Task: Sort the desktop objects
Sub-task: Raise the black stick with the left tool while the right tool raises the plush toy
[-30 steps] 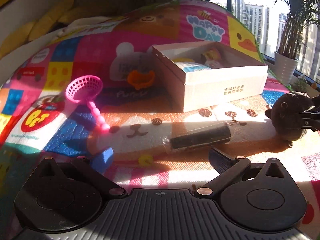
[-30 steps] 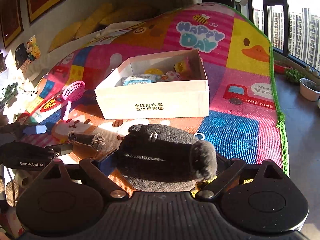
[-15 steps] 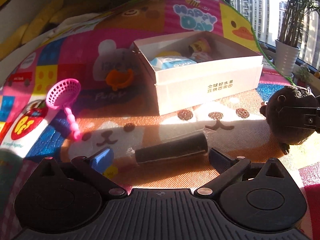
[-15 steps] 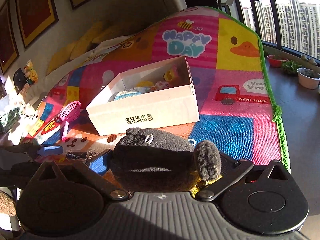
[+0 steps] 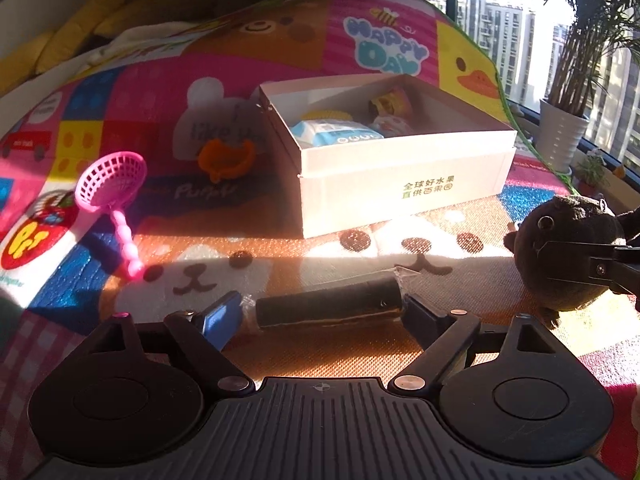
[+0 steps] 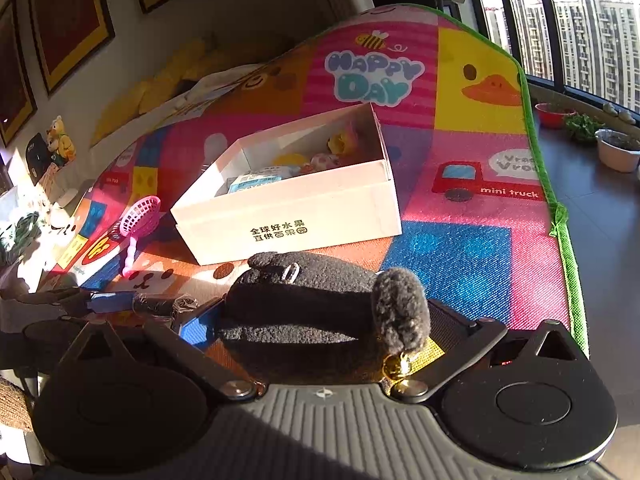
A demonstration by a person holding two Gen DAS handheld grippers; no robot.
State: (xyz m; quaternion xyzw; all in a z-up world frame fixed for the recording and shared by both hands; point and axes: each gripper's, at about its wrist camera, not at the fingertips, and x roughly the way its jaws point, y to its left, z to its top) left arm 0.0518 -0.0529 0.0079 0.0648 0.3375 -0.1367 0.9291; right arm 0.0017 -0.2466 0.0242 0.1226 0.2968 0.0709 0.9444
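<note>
A white cardboard box [image 5: 404,184] stands on the colourful play mat and holds several small items; it also shows in the right wrist view [image 6: 288,216]. My left gripper [image 5: 320,312] is open around a dark wrapped roll [image 5: 328,307] that lies on the mat, one finger at each end. My right gripper [image 6: 316,320] is shut on a dark plush toy [image 6: 316,300] and holds it above the mat, in front of the box. The plush also shows in the left wrist view [image 5: 568,256].
A pink toy scoop [image 5: 110,196] and an orange toy [image 5: 226,158] lie on the mat left of the box. The mat's green edge [image 6: 560,216] runs on the right, with floor and potted plants [image 5: 564,128] beyond it.
My left gripper has moved forward until its fingers flank the roll. My right gripper has lifted the plush higher and brought it nearer the box.
</note>
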